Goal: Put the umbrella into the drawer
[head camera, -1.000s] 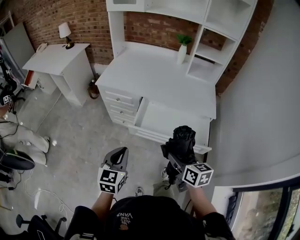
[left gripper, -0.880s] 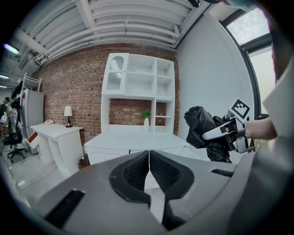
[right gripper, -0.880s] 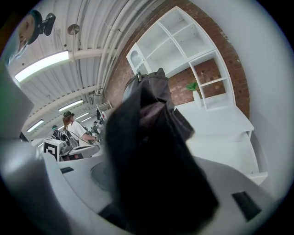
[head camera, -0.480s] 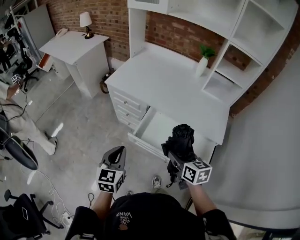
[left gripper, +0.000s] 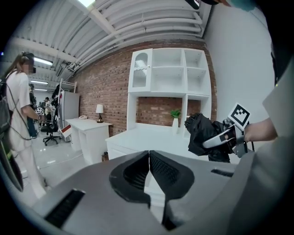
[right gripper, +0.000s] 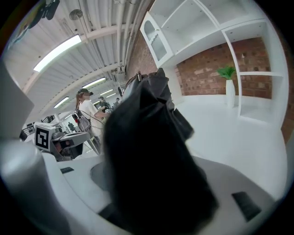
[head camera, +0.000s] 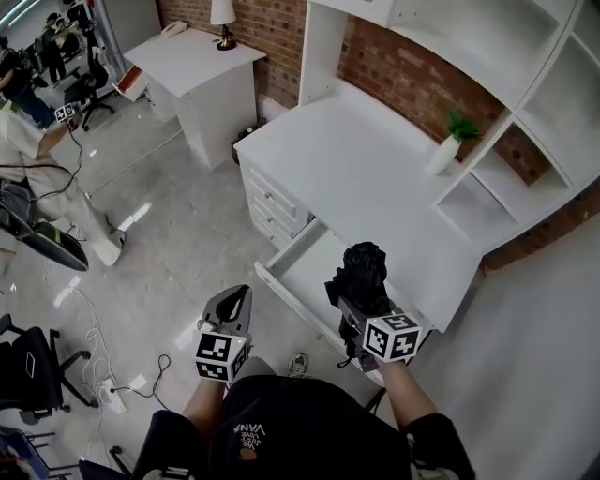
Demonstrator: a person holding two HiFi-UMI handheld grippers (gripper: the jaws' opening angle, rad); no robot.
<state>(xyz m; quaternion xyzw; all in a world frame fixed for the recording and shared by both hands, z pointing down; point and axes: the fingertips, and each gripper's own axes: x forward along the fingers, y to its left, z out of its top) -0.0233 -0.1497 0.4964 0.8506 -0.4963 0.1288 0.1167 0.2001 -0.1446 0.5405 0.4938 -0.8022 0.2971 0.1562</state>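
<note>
Beneath the head view, a white counter [head camera: 375, 169] with an open drawer [head camera: 307, 267] is set against a brick wall [head camera: 412, 80], grey floor [head camera: 159, 234] alongside. A folded black umbrella [head camera: 361, 270] is clamped in the right tool [head camera: 356, 298], seen over the drawer. The left tool [head camera: 238, 302] is shown pressed together and empty only in the left gripper view.

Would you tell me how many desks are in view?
2: the large desk with the open drawer; the small desk with a lamp, upper left. More may be hidden.

Left tongs [head camera: 238, 302] together and empty; right tongs [head camera: 356, 302] tight on the umbrella [head camera: 364, 267], both arms forward.
</note>
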